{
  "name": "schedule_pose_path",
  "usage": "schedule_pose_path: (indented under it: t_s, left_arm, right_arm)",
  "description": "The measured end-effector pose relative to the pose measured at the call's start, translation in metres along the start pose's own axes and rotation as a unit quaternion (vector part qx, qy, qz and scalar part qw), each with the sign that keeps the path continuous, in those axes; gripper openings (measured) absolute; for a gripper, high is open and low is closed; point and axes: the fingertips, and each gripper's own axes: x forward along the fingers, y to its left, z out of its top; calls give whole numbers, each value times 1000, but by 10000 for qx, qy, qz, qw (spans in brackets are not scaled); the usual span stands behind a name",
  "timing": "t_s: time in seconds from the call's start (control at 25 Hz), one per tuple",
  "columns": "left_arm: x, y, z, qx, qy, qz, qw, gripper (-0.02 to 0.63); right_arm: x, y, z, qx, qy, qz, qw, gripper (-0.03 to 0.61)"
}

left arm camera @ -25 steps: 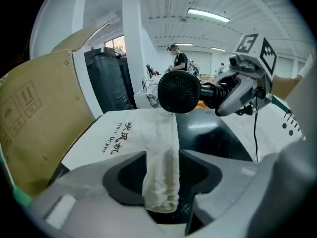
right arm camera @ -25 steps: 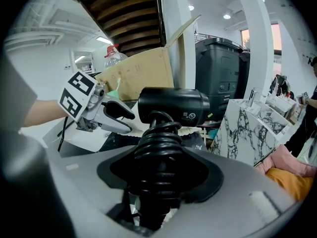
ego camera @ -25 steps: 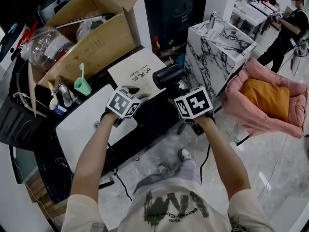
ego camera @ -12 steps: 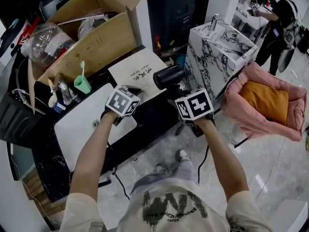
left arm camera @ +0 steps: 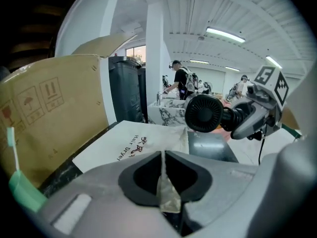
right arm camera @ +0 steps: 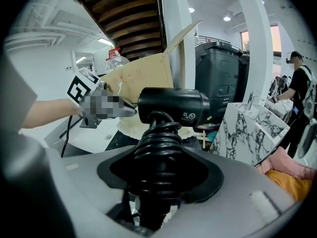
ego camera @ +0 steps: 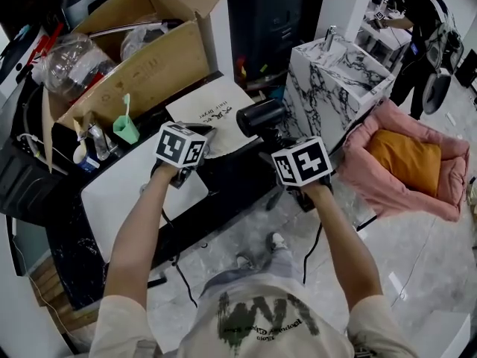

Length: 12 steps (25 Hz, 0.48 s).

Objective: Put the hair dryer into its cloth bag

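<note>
Pinching the white cloth bag's [ego camera: 212, 110] near edge, the left gripper [left arm camera: 164, 168] has just closed its jaws on the fabric; the bag lies on the black counter [ego camera: 238, 174]; just right, the right gripper [right arm camera: 154, 178] clamps the hair dryer's [ego camera: 257, 116] cord-wrapped handle.

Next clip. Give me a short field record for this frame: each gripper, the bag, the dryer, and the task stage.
left gripper: jaws have just been closing, now pinching the edge of the cloth bag
right gripper: clamped on the handle of the hair dryer
cloth bag: rest of it lies on the black counter, beside the cardboard box
hair dryer: held up, outside the bag
stage: dryer not yet in bag
</note>
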Motion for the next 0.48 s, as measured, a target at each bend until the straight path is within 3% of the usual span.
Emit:
schedule_pose_path:
  t_s: [0.48]
  left_arm:
    - [-17, 18, 61, -202, -740, 491, 9958, 28]
  right_arm:
    - [-13, 8, 3, -81, -7, 158, 9998, 252]
